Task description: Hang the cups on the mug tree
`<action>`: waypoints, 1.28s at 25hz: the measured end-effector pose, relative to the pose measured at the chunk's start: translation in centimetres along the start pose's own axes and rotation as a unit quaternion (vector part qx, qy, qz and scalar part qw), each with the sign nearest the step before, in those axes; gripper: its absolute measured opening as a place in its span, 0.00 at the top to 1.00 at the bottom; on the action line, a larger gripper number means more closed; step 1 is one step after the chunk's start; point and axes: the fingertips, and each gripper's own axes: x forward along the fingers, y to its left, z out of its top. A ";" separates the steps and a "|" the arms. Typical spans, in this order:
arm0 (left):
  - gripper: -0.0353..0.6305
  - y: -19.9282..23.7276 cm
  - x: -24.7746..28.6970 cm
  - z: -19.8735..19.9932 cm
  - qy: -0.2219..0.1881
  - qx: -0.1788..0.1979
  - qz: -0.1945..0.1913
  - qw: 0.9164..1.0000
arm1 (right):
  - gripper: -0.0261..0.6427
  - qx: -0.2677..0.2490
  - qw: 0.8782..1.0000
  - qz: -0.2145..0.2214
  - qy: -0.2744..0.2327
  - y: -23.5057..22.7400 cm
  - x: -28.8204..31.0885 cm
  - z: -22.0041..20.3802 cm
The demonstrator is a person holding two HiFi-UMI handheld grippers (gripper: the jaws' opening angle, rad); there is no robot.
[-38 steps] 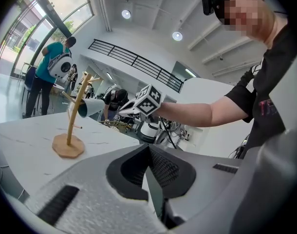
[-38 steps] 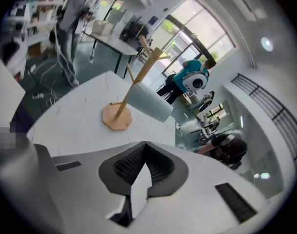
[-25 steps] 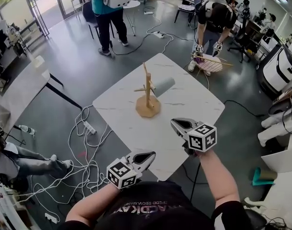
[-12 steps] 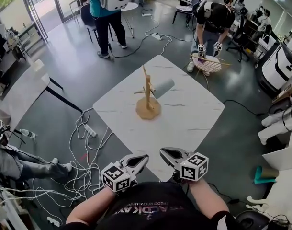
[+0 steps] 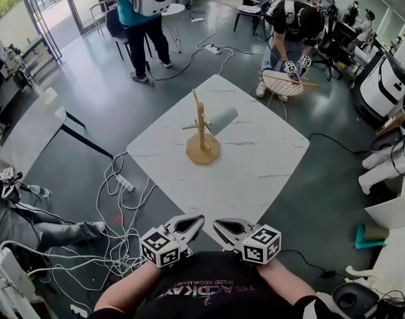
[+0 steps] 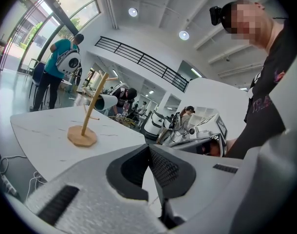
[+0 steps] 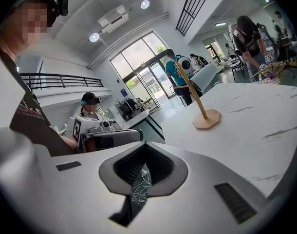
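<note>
Both the left gripper [image 5: 194, 220] and the right gripper [image 5: 221, 226] are clenched empty, having been drawn back together to the table's [image 5: 255, 171] near edge.

Wooden mug tree [image 5: 202, 145] upright, pale cup [image 5: 223, 119] hung sideways on peg

I log: white marbled table [image 5: 255, 158]; white cable tangle [image 5: 119, 241] on grey floor [image 5: 96, 92] left of it; teal-shirted person [image 5: 133, 18] standing beyond; wire basket [image 5: 283, 84] off the far corner.

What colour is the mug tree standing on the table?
Pale tan, natural wood. The mug tree shows best in the head view.
</note>
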 end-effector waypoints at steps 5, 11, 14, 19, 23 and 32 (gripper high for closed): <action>0.96 -0.2 -0.1 0.2 0.001 0.005 -0.001 1.000 | 0.94 0.006 1.000 0.002 -0.003 0.1 0.0 0.0; 0.96 0.1 -0.4 0.3 -0.004 0.005 0.002 1.000 | 0.94 0.015 1.000 0.003 -0.005 0.2 0.3 -0.2; 0.96 0.0 -0.5 0.6 -0.010 0.003 0.005 1.000 | 0.94 0.016 1.000 0.005 -0.001 0.3 0.5 -0.4; 0.96 0.2 -0.8 0.5 -0.012 0.001 0.008 1.000 | 0.94 0.013 1.000 0.009 0.003 0.5 0.9 -0.4; 0.96 0.2 -1.1 0.6 -0.012 0.001 0.011 1.000 | 0.94 0.012 1.000 0.010 0.003 0.7 1.0 -0.4; 0.96 -0.4 -1.1 0.3 -0.011 0.002 0.007 1.000 | 0.95 0.013 1.000 0.009 0.009 0.9 0.6 -0.9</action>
